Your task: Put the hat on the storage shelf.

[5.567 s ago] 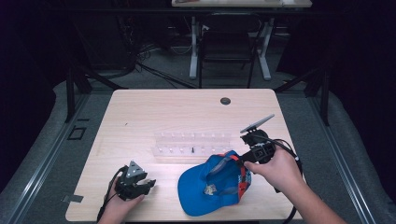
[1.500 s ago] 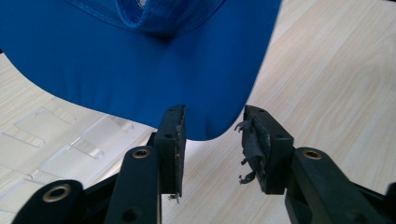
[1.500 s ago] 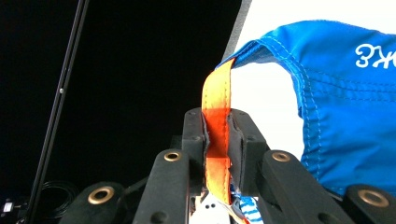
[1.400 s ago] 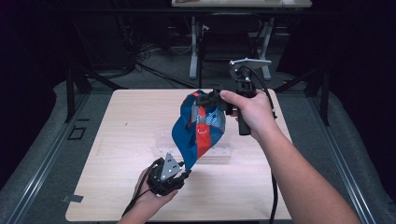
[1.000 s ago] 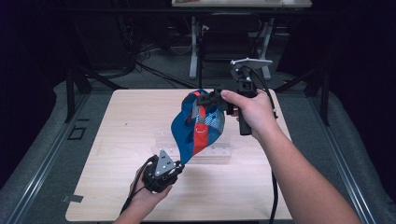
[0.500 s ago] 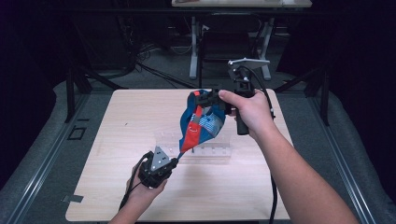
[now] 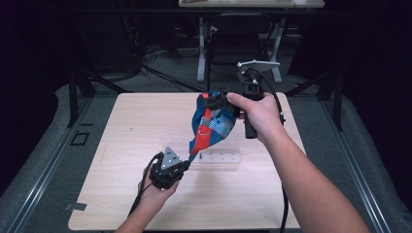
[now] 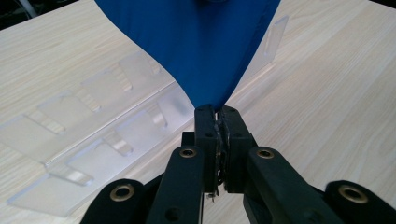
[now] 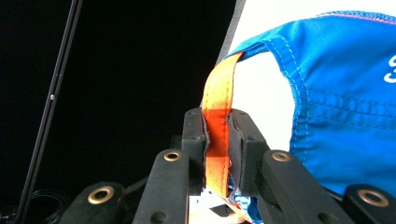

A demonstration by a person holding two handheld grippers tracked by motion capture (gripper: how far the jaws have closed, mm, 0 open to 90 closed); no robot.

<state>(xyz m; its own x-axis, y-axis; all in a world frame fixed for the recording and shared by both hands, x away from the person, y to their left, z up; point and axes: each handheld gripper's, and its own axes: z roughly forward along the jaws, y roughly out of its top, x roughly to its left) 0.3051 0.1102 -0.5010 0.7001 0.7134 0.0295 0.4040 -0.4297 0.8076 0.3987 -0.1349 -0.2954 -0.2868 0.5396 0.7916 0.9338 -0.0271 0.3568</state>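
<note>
In the right gripper view, the fingers of our right gripper (image 9: pixel 216 140) are clamped on the orange strap (image 9: pixel 218 100) of a blue cap (image 9: pixel 345 93); the strap runs straight between the pads. In the left gripper view, the fingers of our left gripper (image 8: pixel 217 122) have just closed and now pinch the lowest point of the cap's blue cloth, which narrows to a tip between them.

In the high view, the cap (image 7: pixel 210 127) hangs at the centre of the frame, stretched on a slant between the right gripper (image 7: pixel 219 101) above and the left gripper (image 7: pixel 187 162) below and to the left. It is clear of the tabletop (image 7: pixel 136 126).

We judge the step in hand to be opening out or straightening the cap between two grips. To do it well, we should draw the grippers apart evenly and gently, since the lower grip takes very little cloth and could slip. The upper hand should hold the strap steady while the lower one sets the tension.

A clear plastic organiser tray (image 7: pixel 221 156) lies flat on the tabletop, just below centre, under and behind the cap. In the left gripper view its shallow divided compartments (image 8: pixel 88 135) appear to hold nothing, though part of the tray is hidden by the cloth.
</note>
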